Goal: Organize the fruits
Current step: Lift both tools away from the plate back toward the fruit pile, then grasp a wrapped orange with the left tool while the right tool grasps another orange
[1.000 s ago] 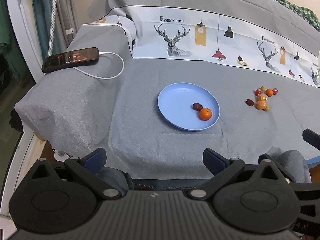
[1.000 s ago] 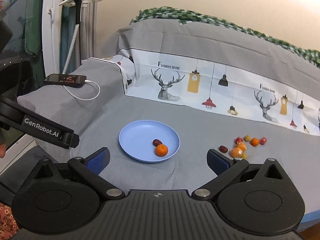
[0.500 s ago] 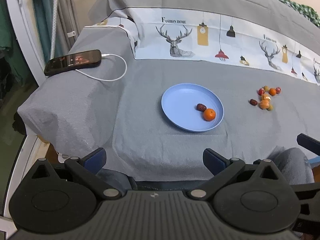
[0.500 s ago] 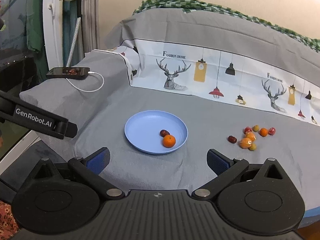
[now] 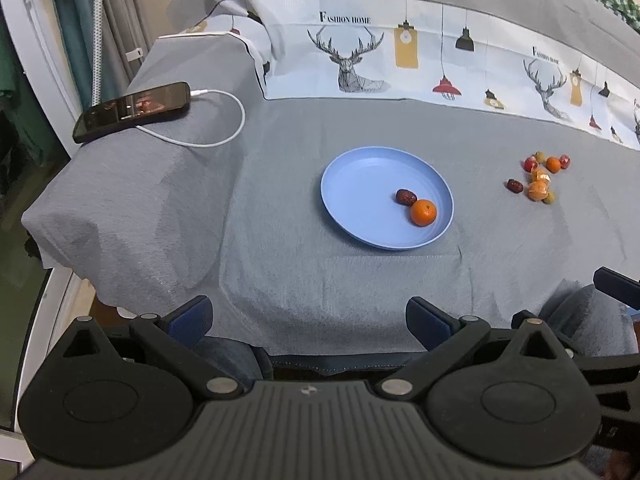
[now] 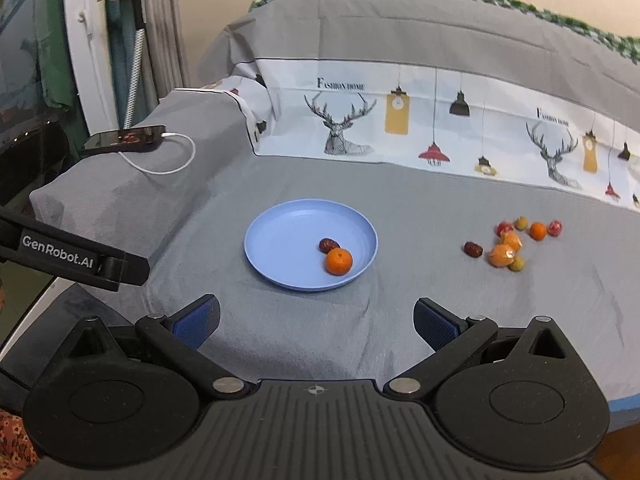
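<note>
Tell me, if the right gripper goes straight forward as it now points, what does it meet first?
Probably the blue plate; the open right gripper aims just near it, over bare grey cloth. Depth is unclear.

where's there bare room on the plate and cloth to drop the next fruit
The blue plate is bare across its left and far parts; the orange and the date crowd its near right. Bare grey cloth lies between the plate and the loose fruit pile, and also between the plate and the phone. The pile itself is tightly packed.

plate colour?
Light blue, plain, no pattern. The plate shows best in the right wrist view, with an orange on it.
</note>
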Tool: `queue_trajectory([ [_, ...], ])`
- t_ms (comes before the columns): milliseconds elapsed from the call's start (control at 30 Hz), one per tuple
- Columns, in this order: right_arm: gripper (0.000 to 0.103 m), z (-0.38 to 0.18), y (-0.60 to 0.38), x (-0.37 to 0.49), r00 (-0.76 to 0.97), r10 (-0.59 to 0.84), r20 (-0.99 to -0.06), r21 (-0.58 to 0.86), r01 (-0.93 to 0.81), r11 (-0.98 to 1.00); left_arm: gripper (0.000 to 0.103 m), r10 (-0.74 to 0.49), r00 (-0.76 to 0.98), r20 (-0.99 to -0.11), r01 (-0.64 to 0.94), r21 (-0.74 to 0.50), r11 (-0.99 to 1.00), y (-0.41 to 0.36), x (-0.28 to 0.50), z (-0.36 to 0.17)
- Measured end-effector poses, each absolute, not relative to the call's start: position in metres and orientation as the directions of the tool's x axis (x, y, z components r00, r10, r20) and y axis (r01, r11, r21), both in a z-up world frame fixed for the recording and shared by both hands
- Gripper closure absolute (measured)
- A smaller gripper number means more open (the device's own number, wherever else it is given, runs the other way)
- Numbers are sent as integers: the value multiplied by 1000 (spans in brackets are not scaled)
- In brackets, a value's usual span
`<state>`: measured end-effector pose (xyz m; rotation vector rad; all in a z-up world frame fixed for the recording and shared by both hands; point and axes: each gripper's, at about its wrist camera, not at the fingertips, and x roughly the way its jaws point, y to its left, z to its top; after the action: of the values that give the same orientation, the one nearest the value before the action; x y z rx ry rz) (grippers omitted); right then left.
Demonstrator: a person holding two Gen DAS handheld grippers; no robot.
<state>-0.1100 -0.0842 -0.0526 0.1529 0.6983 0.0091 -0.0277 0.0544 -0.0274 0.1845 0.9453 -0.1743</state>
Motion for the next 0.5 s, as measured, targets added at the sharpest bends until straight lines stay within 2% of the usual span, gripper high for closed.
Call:
queue_trajectory([
  [233,1,-68,-129,-87,746,32,-665,230,164,959,0,-50,539,-841,232,91,968,42,-7,-35],
  [500,1,-109,-252,-11,684,-247,-687,184,492,851,0,-12,451,-892,202,89,975,27,34,-56],
])
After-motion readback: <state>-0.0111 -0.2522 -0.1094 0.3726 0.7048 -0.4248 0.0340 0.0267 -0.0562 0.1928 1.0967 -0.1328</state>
